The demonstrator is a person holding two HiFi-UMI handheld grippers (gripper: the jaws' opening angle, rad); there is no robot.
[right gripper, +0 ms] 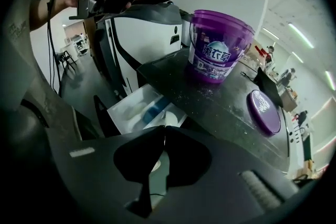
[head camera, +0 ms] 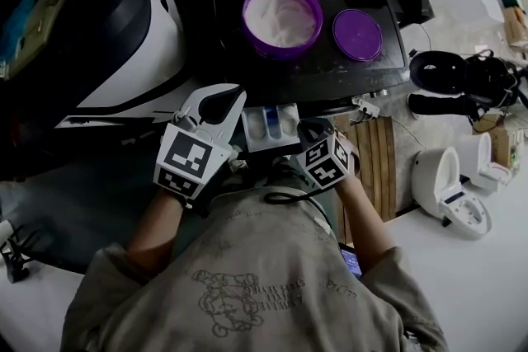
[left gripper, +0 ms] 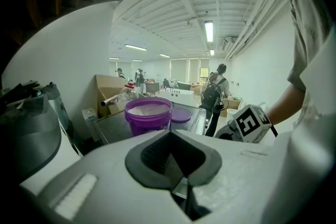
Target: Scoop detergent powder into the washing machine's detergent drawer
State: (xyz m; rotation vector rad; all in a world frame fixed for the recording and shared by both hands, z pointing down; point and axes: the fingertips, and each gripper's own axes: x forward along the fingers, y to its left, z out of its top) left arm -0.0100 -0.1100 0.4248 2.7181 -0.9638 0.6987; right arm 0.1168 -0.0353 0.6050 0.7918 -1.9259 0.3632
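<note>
The tub (head camera: pixel 282 18) stands on the washer top (head camera: pixel 330 78), and the lid (head camera: pixel 357 35) lies just right of it. Nearer me, the drawer (head camera: pixel 271 128) juts out between my left gripper (head camera: pixel 221 99) and my right gripper (head camera: pixel 312 132).

My left tongs (head camera: pixel 219 100) and right tongs (head camera: pixel 313 129) hide both side edges of the detergent drawer (head camera: pixel 270 128) from above. The white machine (head camera: pixel 157 37) on the left runs off the edge, half lost in shadow. The label on the tub (right gripper: pixel 219 47) is too small to read.

Wooden slats (head camera: pixel 379 169) lie near a white toilet (head camera: pixel 450 190)
</note>
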